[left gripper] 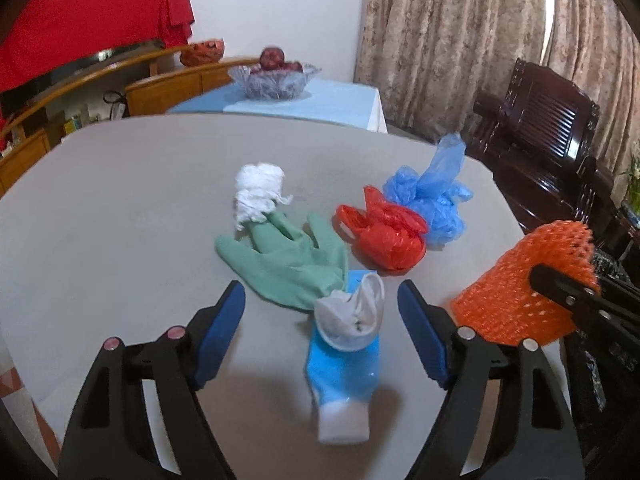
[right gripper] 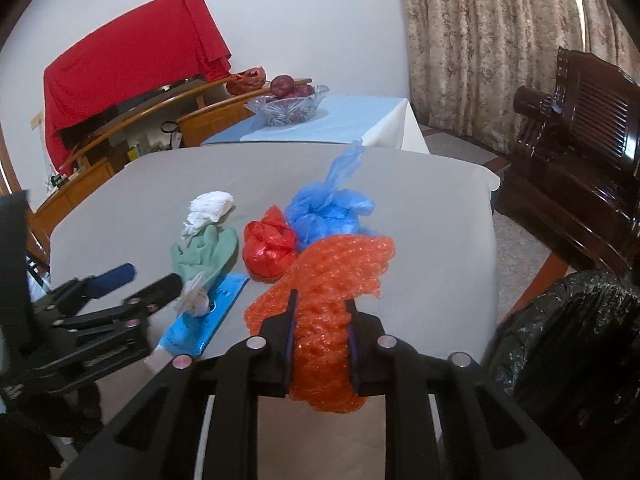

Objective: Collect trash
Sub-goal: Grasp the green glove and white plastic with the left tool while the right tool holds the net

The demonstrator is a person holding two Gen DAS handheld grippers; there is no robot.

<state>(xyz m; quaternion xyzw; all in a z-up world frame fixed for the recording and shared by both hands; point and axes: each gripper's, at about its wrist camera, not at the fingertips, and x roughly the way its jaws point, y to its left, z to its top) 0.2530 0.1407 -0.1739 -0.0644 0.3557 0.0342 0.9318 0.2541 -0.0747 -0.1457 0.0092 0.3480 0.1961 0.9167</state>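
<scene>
Soft, even indoor light, no glare. Faint shadow under the blue tube [left gripper: 343, 376] at bottom centre. Heavy fisheye bend w/ dark corners; left gripper [right gripper: 138, 278] at lower left is motion-blurred.

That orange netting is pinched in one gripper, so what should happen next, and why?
Probably carry the orange foam net, clamped in the right gripper, right to the black trash bag beside the table and drop it: it is trash, already off the table.

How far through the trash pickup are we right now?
Nothing visibly binned yet. In hand: the right gripper is shut on the orange foam net. The left gripper is open over the blue tube. Left on the table: green glove, white tissue, red bag, blue bag.
</scene>
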